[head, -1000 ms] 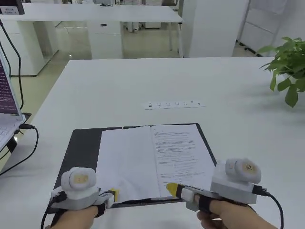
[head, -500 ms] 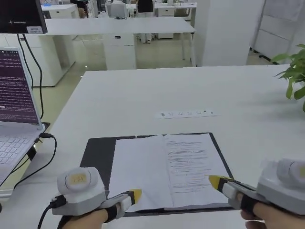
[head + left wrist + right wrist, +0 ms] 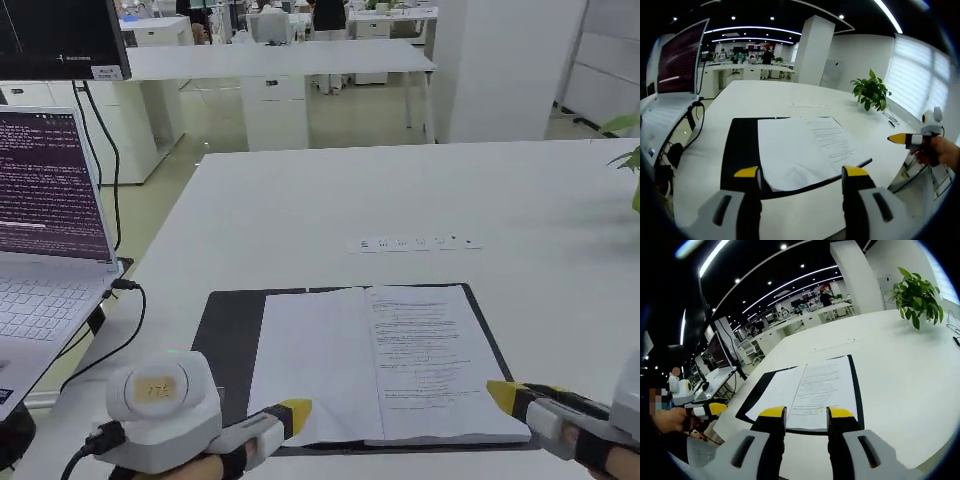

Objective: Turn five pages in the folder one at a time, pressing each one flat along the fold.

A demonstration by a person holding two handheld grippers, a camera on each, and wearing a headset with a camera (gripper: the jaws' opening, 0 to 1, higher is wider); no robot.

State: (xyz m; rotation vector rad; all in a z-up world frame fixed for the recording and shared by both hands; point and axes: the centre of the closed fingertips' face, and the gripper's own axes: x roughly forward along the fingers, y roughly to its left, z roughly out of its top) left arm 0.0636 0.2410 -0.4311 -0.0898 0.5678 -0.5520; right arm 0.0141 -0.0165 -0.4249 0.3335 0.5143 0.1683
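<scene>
A black folder (image 3: 228,340) lies open on the white table, a blank sheet (image 3: 315,360) on its left side and a printed page (image 3: 430,355) on its right. Both sheets lie flat. My left gripper (image 3: 295,408) hovers at the folder's near left corner, with its jaws wide open and nothing between them (image 3: 800,172). My right gripper (image 3: 503,395) is at the printed page's near right corner, open and holding nothing (image 3: 806,412). The folder (image 3: 856,390) stretches ahead of the right jaws. Each gripper view catches the other gripper off to the side.
An open laptop (image 3: 50,250) with its cable (image 3: 130,320) stands on the left. A white power strip (image 3: 415,243) lies behind the folder. A potted plant (image 3: 917,295) stands at the far right. The table's near edge is just below the grippers.
The head camera has swung, shifting the whole picture right. My right gripper has moved from the fold's near end out to the page's right corner. The left gripper kept its place.
</scene>
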